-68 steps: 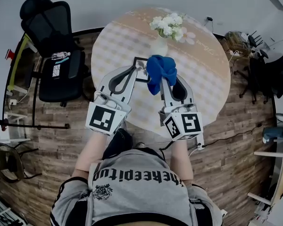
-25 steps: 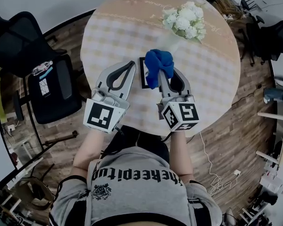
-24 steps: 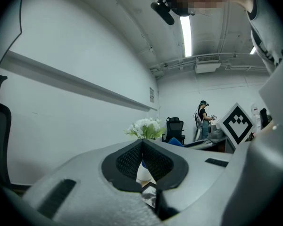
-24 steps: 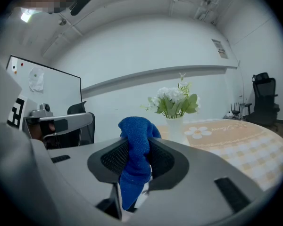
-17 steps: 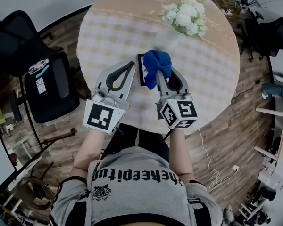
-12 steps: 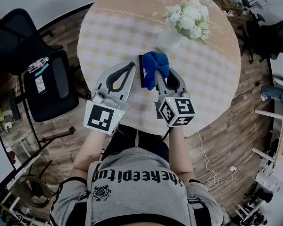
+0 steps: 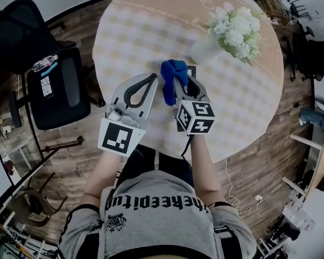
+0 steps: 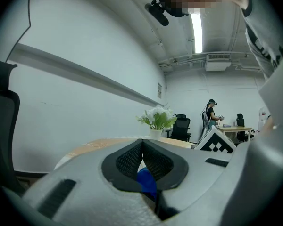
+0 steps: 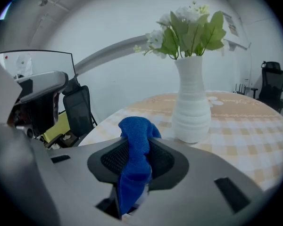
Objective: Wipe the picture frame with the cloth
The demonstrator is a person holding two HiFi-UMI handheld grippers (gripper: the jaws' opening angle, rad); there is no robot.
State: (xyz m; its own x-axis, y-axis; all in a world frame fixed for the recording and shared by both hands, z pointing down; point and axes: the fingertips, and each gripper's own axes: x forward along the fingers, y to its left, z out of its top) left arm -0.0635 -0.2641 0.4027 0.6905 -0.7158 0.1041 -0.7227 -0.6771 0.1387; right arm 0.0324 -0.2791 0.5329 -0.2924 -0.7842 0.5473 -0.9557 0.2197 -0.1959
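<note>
My right gripper (image 7: 177,84) is shut on a blue cloth (image 7: 171,72), whose folds hang out between the jaws in the right gripper view too, cloth (image 9: 134,161). The cloth lies over the black picture frame (image 7: 191,70) on the round table; only the frame's right corner shows beside it. My left gripper (image 7: 154,78) is just left of the cloth, shut, with nothing seen between its tips. Through the left gripper (image 8: 142,141) jaw opening a bit of blue cloth (image 8: 146,182) shows.
A white vase (image 7: 205,50) of white flowers (image 7: 235,30) stands just beyond and right of the cloth, close to the right gripper; the vase (image 9: 192,102) fills that view's middle. The checked table (image 7: 135,31) stretches away. A black office chair (image 7: 59,93) stands at the left.
My right gripper has dragged the cloth leftward over the frame: earlier the frame's left edge showed, now only its right corner. The left gripper has stayed put, shut.
</note>
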